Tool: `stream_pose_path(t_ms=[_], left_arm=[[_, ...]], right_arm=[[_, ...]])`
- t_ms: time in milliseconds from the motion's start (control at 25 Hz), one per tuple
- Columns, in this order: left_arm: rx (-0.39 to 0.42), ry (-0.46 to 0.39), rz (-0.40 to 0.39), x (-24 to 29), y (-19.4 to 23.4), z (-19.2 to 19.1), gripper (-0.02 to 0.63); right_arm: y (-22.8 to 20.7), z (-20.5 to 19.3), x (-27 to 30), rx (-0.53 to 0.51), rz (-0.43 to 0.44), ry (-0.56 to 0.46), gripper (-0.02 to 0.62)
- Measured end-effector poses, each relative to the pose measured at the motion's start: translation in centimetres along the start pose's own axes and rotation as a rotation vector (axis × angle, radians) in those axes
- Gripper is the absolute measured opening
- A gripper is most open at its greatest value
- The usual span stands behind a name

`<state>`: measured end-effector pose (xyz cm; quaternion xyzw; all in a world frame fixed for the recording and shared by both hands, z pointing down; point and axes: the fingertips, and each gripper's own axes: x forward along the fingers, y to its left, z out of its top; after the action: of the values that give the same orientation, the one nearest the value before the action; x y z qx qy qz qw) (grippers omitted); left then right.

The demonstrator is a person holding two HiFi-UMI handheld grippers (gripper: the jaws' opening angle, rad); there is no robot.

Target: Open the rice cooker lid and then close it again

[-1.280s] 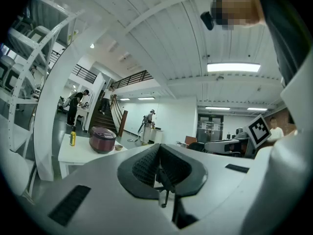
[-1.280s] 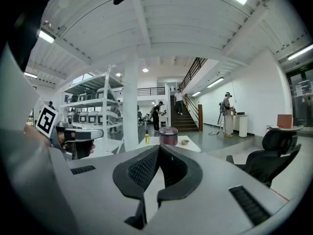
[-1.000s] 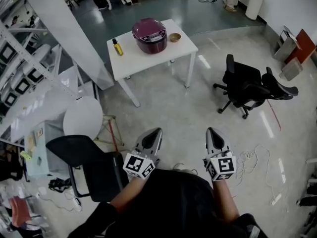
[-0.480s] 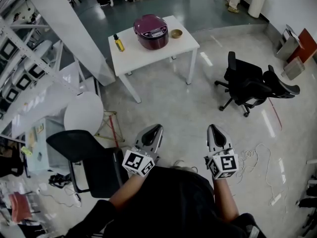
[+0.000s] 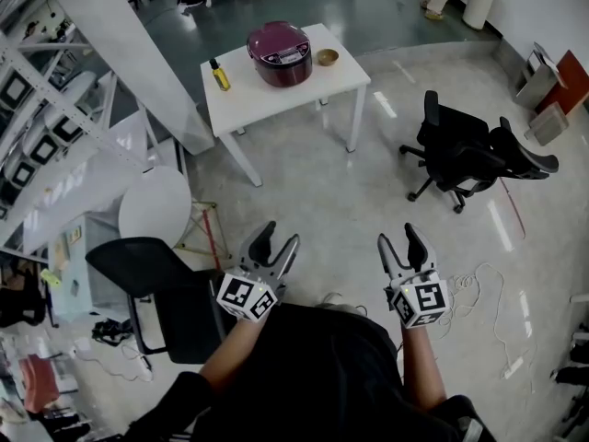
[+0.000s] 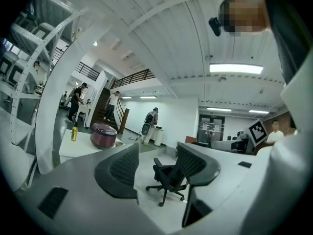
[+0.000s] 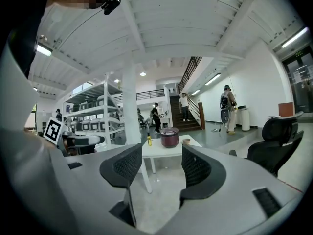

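- Your left gripper and right gripper are both held low in front of you. The jaws of each have just been opening and now stand wide apart, with nothing between them.
- The rice cooker sits on the white table across the floor, well apart from both grippers. A yellow bottle stands on its left and a small bowl just beside it on its right.
- The lid looks shut, so no part of the task is done yet.
- Expect a stiff, smooth, rounded shell. It is probably slippery for the pads and offers little to pinch on the dome itself.
- The lighter panel faces you, so the release catch is likely on that near edge, though it is too small to make out from here.
- Press or lift at that front edge rather than squeezing the dome. The hinge is most likely on the far side.
- The body may be light enough to slide on the tabletop, so steady its side with your other gripper.
- A sprung lid may jump up. To close it, push down on top near the front until it catches.
- Keep clear of the bottle, which would probably tip easily.
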<state>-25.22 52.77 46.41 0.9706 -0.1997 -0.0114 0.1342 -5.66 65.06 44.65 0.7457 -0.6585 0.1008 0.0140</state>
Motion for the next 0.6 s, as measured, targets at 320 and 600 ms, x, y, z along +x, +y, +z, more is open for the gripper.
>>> stream_pose_path(t_ms=[320,600], left_arm=[[0.018,-0.024,0.005,0.3,-1.5,0.6,0.228],[0.026,0.020,0.003,0.8,-2.0,-0.8,0.229]], right_arm=[[-1.7,-0.8,-0.6,0.012,0.002,0.030,0.221],[-3.0,-2.7,-0.4,0.044,-0.022,0.081,0.221]])
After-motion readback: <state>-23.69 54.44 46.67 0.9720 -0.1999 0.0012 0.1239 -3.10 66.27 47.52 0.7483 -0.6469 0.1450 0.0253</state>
